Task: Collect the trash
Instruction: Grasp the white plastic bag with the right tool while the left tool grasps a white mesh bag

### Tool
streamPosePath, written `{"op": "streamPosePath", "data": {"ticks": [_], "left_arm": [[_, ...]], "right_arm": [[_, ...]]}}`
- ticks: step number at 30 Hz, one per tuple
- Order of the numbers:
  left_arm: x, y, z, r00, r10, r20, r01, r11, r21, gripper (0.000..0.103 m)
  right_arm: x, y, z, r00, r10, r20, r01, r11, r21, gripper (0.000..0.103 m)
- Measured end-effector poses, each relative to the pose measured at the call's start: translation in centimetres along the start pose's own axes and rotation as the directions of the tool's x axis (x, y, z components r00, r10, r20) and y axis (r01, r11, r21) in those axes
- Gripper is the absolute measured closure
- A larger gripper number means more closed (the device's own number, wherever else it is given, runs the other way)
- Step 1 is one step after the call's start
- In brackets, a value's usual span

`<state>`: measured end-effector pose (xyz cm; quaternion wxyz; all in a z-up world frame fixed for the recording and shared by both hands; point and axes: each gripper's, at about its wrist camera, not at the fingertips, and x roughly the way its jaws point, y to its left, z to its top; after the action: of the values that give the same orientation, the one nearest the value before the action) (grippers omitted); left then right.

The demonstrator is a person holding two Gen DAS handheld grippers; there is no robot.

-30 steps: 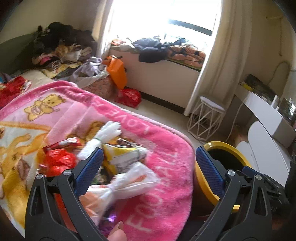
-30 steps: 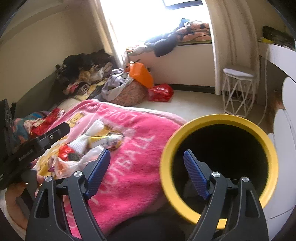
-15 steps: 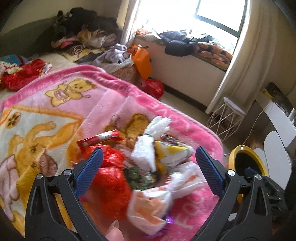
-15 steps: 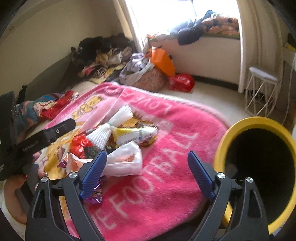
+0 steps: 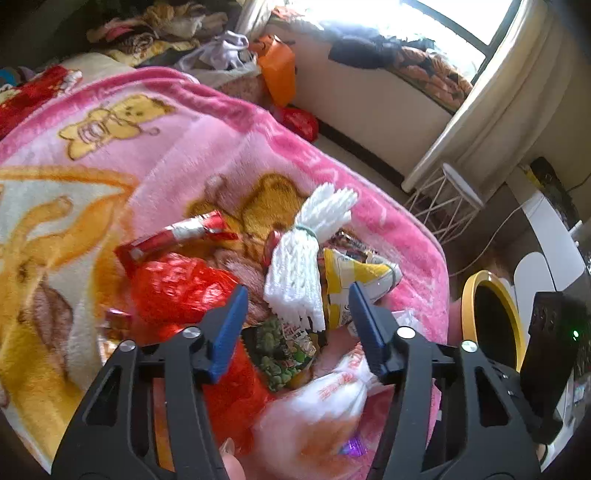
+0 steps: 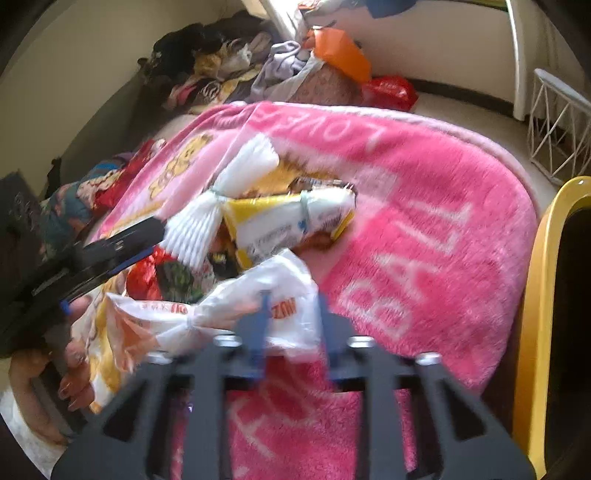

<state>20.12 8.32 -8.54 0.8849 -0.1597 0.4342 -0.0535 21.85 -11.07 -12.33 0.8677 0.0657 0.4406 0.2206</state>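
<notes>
Lying in a heap on the pink blanket [image 5: 207, 147]: a red plastic bag [image 5: 177, 284], a white foam net [image 5: 295, 273], a yellow snack wrapper [image 5: 354, 277], a green packet [image 5: 284, 350] and a white plastic bag [image 6: 236, 314]. Crowding close, touching and piled over each other. Standing past the blanket's edge on the right: a yellow bin [image 5: 491, 321], open at the top, just beside the bed. Farther back: a white wire stool [image 5: 447, 199] on the floor, an orange bag [image 5: 279, 70] and heaps of clothes [image 5: 166, 26] by the wall.

Closing now, the left hand-held gripper [image 5: 295, 325], jaws about half open, with the foam net and green packet between them, pads not pressing yet. Closing too, the right hand-held gripper [image 6: 291, 325], jaws nearly shut and pinching the white plastic bag near its front end.

Leaving bare pink blanket to the right of the heap, open all the way to the bin's rim.
</notes>
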Motion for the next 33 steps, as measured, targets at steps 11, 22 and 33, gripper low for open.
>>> {"op": "streamPosePath", "data": {"ticks": [11, 22, 33], "left_arm": [[0.3, -0.7, 0.1, 0.999, 0.035, 0.015, -0.035, 0.999, -0.013, 0.090], [-6.0, -3.3, 1.5, 0.980, 0.037, 0.193, -0.035, 0.999, -0.012, 0.091], [-8.7, -6.7, 1.4, 0.971, -0.001, 0.240, 0.000, 1.000, 0.004, 0.091]], "right_arm": [[-5.1, 1.2, -1.4, 0.993, -0.025, 0.113, 0.034, 0.996, -0.081, 0.096], [-10.4, 0.1, 0.0, 0.965, -0.014, 0.262, 0.028, 0.998, -0.049, 0.096], [-14.6, -1.8, 0.6, 0.934, -0.047, 0.355, 0.062, 0.998, -0.030, 0.097]]}}
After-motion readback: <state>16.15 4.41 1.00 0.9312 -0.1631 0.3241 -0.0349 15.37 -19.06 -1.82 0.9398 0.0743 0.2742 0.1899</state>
